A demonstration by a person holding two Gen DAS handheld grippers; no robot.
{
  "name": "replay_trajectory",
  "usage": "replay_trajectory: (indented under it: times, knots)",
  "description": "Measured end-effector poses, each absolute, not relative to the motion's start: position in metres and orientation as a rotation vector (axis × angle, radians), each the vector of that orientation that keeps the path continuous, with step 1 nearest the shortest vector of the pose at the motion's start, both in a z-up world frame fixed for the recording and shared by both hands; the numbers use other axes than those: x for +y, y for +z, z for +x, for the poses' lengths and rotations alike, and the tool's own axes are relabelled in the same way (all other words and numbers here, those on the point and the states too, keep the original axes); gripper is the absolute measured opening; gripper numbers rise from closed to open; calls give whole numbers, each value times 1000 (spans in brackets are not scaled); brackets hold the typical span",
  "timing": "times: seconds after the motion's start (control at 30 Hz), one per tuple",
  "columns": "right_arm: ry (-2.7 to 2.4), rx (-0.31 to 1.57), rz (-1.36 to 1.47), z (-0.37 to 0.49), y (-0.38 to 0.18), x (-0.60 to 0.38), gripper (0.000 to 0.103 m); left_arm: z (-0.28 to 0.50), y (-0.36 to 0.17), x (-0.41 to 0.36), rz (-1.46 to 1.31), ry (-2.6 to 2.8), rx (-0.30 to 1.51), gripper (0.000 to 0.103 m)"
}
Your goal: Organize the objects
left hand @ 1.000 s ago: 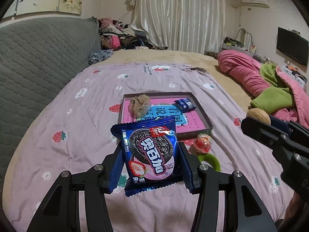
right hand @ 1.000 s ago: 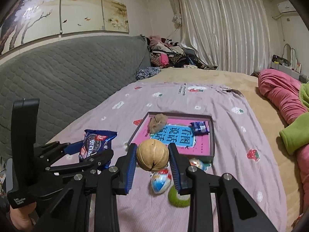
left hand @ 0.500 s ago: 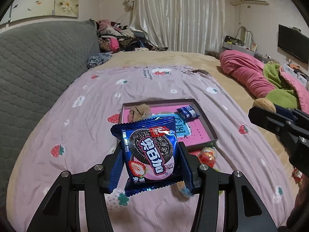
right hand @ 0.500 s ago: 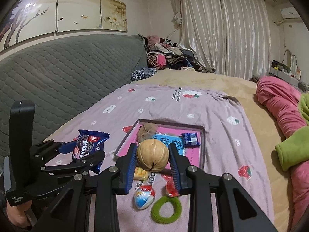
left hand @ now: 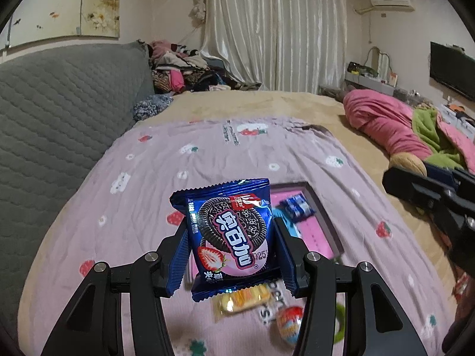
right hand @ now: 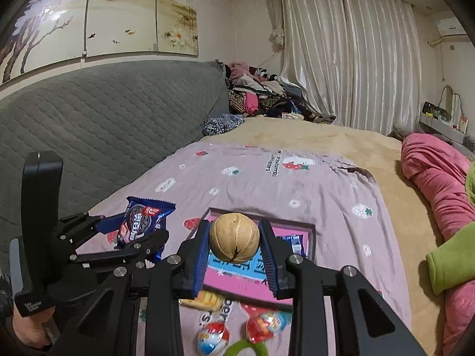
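My left gripper [left hand: 231,237] has its jaws clamped on a blue cookie packet [left hand: 230,233], held upright above the pink bedspread [left hand: 142,207]. Right of it, the shallow pink tray [right hand: 308,237] lies on the bed with a small blue wrapper [left hand: 297,207] inside. My right gripper [right hand: 234,249] grips a walnut [right hand: 234,237] over the tray's near edge. Wrapped candies [right hand: 264,324] lie just below the tray.
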State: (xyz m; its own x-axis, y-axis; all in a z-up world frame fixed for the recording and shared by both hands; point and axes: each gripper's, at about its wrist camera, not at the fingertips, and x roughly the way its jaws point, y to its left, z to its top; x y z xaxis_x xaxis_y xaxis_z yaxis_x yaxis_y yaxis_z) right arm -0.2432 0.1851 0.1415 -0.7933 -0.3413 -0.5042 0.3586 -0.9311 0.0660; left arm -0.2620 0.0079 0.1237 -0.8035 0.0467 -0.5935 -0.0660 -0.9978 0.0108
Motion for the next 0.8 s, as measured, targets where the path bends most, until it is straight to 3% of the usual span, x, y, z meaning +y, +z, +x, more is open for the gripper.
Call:
replay_trajectory:
  times: [0.43,0.8]
  knots:
    - [-2651,-45,770,-302,105,195,33,-333,105,12,-975,2924,14,54]
    - [-2636,-51,870,-337,41,211,33,-371,46,-2,-1015,2925,-51,54]
